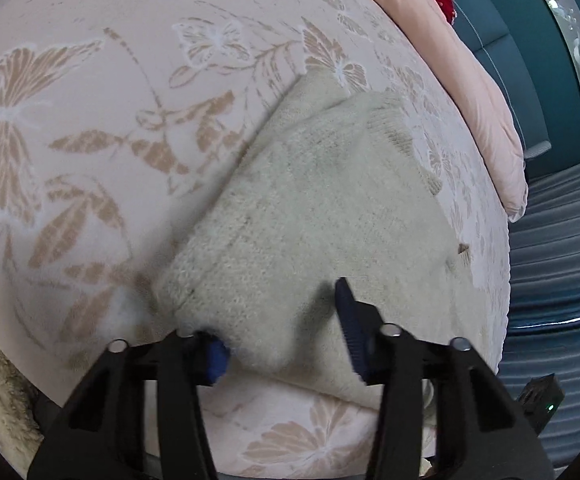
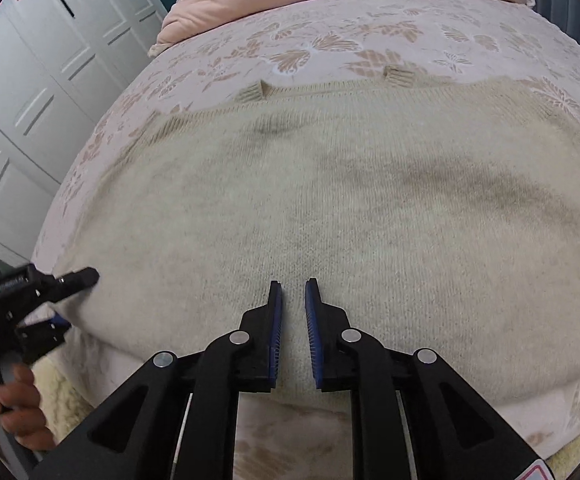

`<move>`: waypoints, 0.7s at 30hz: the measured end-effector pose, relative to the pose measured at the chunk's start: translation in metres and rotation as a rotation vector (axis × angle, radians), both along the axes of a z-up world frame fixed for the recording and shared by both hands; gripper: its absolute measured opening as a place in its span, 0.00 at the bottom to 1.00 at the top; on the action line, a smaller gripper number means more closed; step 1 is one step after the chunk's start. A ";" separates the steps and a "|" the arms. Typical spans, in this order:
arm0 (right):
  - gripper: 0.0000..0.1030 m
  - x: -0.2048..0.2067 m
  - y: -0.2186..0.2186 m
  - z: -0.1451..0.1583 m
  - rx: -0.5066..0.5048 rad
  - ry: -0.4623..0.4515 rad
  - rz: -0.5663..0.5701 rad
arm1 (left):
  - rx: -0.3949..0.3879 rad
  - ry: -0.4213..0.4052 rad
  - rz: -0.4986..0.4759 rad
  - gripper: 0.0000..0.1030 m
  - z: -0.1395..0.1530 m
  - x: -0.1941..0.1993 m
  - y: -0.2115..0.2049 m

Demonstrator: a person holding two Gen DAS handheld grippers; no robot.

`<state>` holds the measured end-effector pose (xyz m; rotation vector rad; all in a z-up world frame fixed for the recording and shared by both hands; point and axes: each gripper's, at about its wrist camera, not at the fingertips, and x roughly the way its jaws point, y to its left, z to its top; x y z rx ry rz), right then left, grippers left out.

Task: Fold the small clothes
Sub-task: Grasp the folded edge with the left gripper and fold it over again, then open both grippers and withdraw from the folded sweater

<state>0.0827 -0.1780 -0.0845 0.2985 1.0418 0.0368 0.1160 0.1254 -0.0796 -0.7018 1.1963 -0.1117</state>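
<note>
On the bed (image 2: 297,28), the cream sweater (image 2: 329,208) lies flat. The left gripper (image 1: 286,332) is wide at its near edge; the right gripper (image 2: 293,300) is narrow and holds nothing. Next, I think, both must pinch that edge and fold.

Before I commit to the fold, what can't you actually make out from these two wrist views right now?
- Left gripper grip: in the left wrist view its left fingertip is buried in the cream knit sweater; motion blur hides whether fabric is pinched.
- Sweater's right side: cut off by the right wrist view's edge.
- Right gripper: jaws slightly apart over the knit; contact unclear.
- Sweater's underside on the bedspread: hidden.
</note>
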 end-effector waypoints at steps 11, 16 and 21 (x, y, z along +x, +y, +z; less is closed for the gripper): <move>0.19 -0.021 -0.048 0.021 0.298 -0.046 -0.143 | 0.187 -0.377 -0.319 0.10 0.151 -0.011 -0.118; 0.21 -0.069 -0.097 0.034 0.279 -0.088 -0.251 | 0.219 -0.436 -0.511 0.10 0.155 -0.022 -0.213; 0.45 -0.113 -0.141 0.048 0.188 -0.090 -0.359 | 0.320 -0.338 -0.600 0.30 0.094 -0.046 -0.262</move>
